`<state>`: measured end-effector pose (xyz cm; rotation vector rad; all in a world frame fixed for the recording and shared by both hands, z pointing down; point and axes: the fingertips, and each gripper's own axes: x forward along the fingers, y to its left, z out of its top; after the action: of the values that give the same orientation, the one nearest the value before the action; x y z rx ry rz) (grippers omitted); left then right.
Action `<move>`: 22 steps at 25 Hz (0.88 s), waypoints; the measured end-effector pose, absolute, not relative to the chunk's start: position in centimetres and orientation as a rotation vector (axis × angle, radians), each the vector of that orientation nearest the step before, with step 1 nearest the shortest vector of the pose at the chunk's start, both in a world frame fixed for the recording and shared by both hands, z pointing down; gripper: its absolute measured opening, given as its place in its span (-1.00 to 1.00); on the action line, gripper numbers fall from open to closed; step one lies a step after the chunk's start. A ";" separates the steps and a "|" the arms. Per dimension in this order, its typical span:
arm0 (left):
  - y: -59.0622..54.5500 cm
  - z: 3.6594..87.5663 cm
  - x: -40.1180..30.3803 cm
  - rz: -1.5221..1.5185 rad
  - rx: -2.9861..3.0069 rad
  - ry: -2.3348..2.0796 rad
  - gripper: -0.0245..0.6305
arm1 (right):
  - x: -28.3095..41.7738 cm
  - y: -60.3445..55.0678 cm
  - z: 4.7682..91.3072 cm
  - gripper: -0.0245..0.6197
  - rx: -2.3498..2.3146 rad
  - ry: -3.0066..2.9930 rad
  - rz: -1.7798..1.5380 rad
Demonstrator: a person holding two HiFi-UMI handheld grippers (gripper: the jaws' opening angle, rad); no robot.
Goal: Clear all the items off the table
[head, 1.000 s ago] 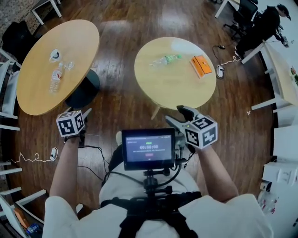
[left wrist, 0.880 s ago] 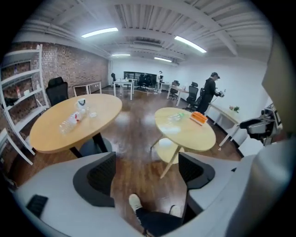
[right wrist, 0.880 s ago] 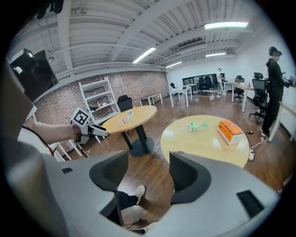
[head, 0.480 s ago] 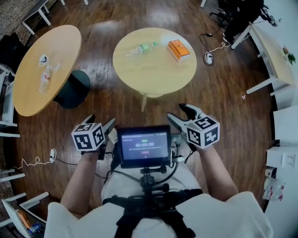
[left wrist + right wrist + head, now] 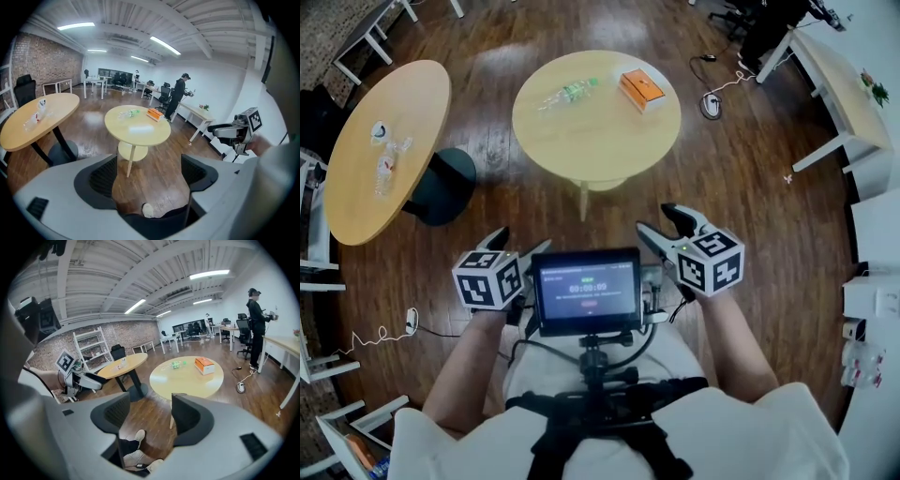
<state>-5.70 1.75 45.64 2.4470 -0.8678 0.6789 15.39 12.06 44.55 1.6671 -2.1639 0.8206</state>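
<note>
A round light-wood table [image 5: 595,131] stands ahead of me on the wooden floor. On its far side lie a clear plastic bottle with a green label [image 5: 565,93] and an orange box [image 5: 641,89]. The left gripper view shows the same bottle [image 5: 129,113] and box [image 5: 154,114]; so does the right gripper view, with bottle [image 5: 176,364] and box [image 5: 205,365]. My left gripper [image 5: 520,242] and right gripper [image 5: 658,221] hover near my body, well short of the table. Both stand open with only floor between their jaws.
A second wooden table [image 5: 356,178] at the left carries small bottles and a cup [image 5: 384,161], with a dark round base [image 5: 441,185] beside it. White desks [image 5: 830,94] line the right. A person [image 5: 255,324] stands by the far desks. A cable and mouse [image 5: 710,105] lie on the floor.
My left gripper has swung in from the left to sit beside the chest screen. The round table has shifted toward the middle of the head view. Both grippers stay open.
</note>
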 end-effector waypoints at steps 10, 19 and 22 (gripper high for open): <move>1.2 45.9 -4.8 0.699 2.450 -0.876 0.39 | 16.3 12.6 45.1 -0.04 1.672 -2.146 0.831; -0.9 47.5 -3.8 0.719 2.429 -0.852 0.39 | 17.0 10.2 45.9 -0.04 1.651 -2.150 0.850; -1.0 47.3 -3.4 0.712 2.445 -0.832 0.39 | 17.0 10.4 46.0 -0.04 1.647 -2.147 0.860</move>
<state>-3.41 -0.95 47.35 2.4445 -0.8322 0.7124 16.98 10.43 46.02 1.6468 -2.1471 0.8603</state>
